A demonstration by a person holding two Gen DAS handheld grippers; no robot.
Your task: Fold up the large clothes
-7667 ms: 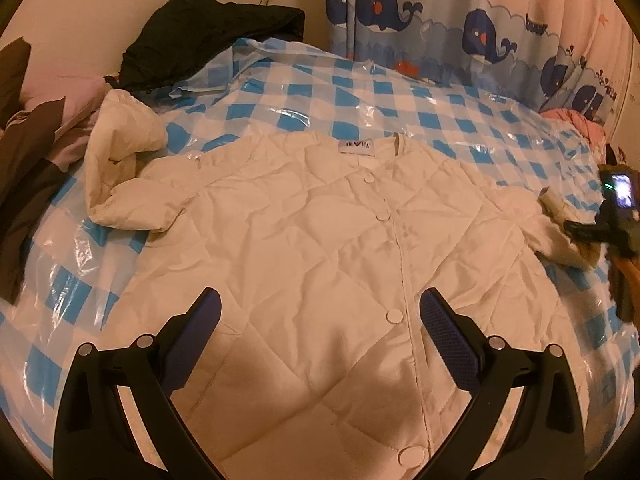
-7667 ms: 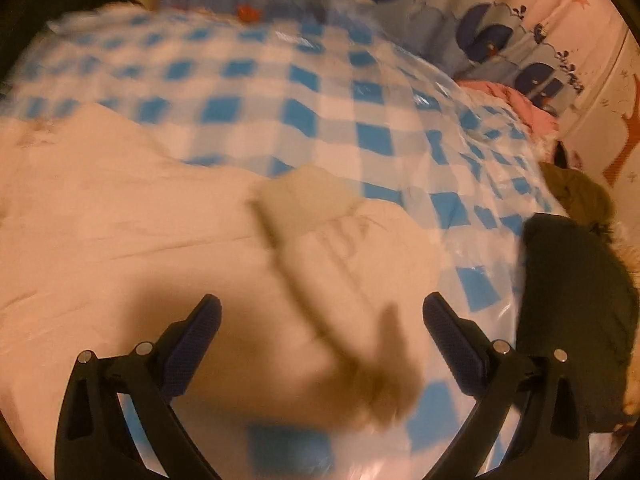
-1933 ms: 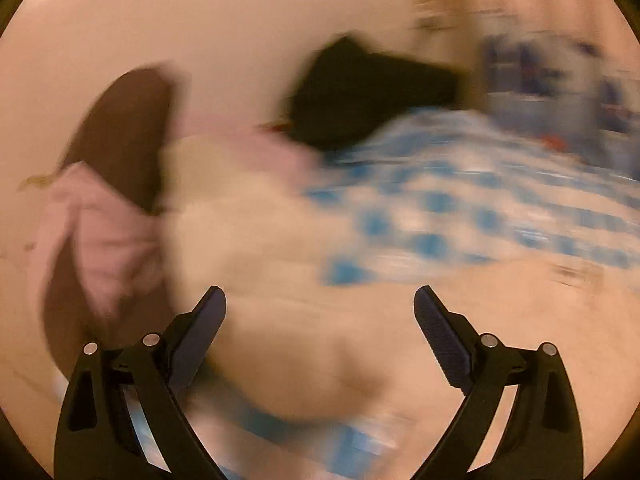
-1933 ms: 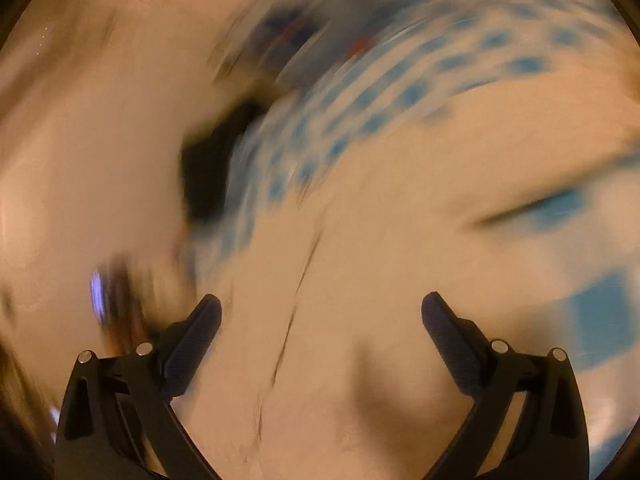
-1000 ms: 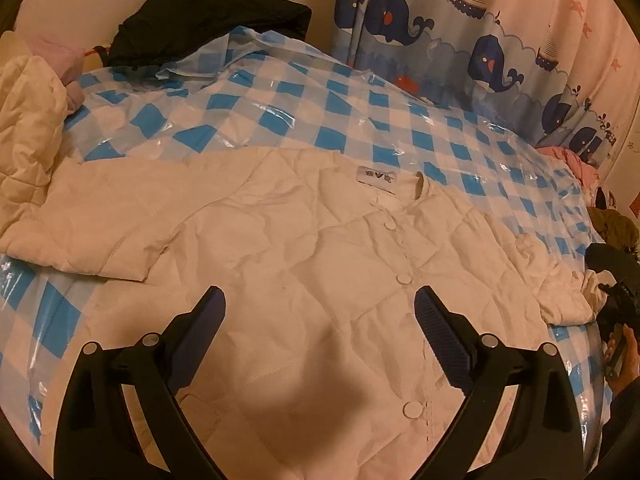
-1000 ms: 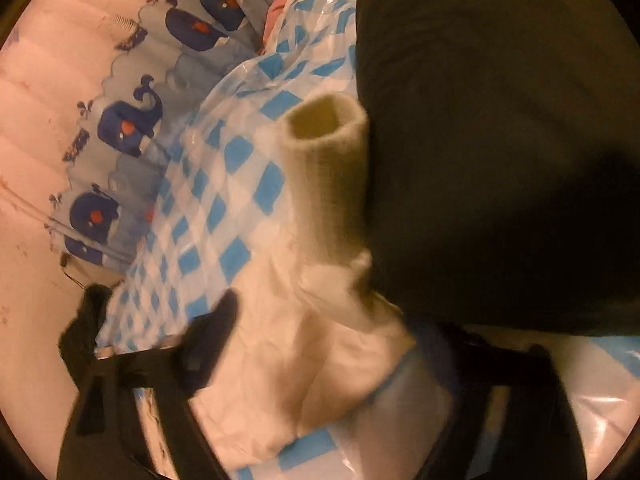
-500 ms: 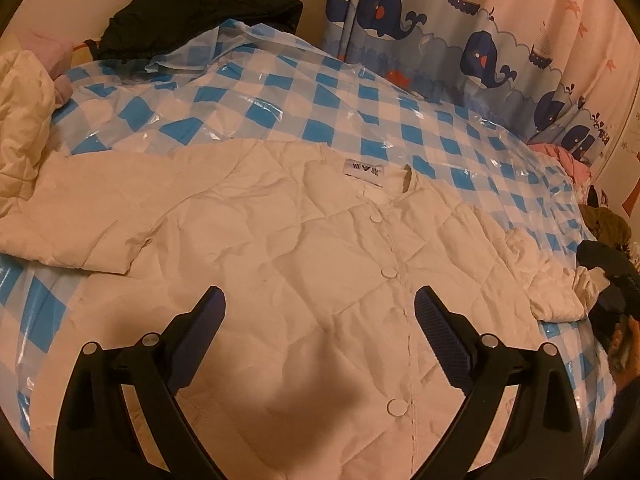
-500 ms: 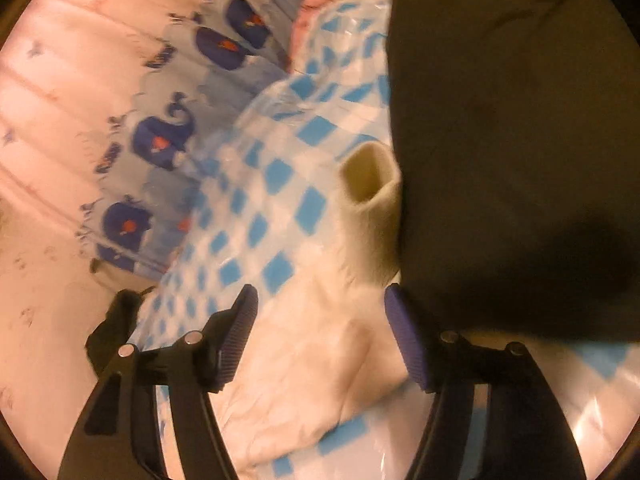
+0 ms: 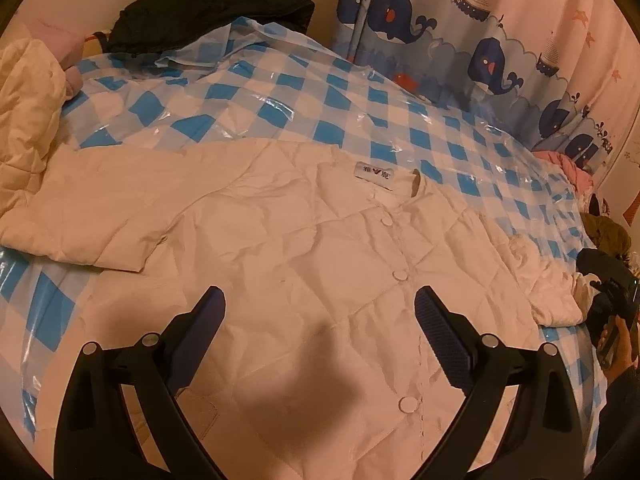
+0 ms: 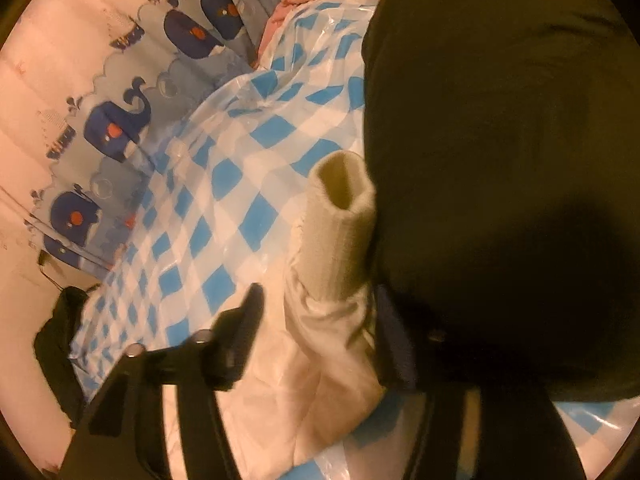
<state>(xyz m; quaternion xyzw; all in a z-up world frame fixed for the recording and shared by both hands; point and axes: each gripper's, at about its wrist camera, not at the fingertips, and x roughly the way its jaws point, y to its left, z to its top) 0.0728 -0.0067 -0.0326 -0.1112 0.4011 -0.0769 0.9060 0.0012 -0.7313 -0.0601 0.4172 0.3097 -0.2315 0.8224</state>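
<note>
R tool (image 10: 320, 312) narrowed round jacket (image 9: 320, 260) cuff (image 10: 340, 216); grip unclear. Collar faces curtain (image 9: 500, 40).

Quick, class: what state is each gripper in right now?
Left gripper: open, empty, above the jacket.
Right gripper: jaws have just been closing around the sleeve; grip cannot be told.

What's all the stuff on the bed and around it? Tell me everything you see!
Quilted jacket: one, cream, spread flat mid-bed, buttoned.
Sleeve cuff: one, ribbed cream, sticking up beside the dark garment.
Plastic sheet: one, blue-and-white checked, covering the bed.
Whale curtain: one, pink and blue, behind the bed.
Black clothes: one heap, far corner.
Dark garment: one, bed's edge.
Left gripper: fingers apart, over the jacket.
Right gripper: fingers closing round the sleeve.
</note>
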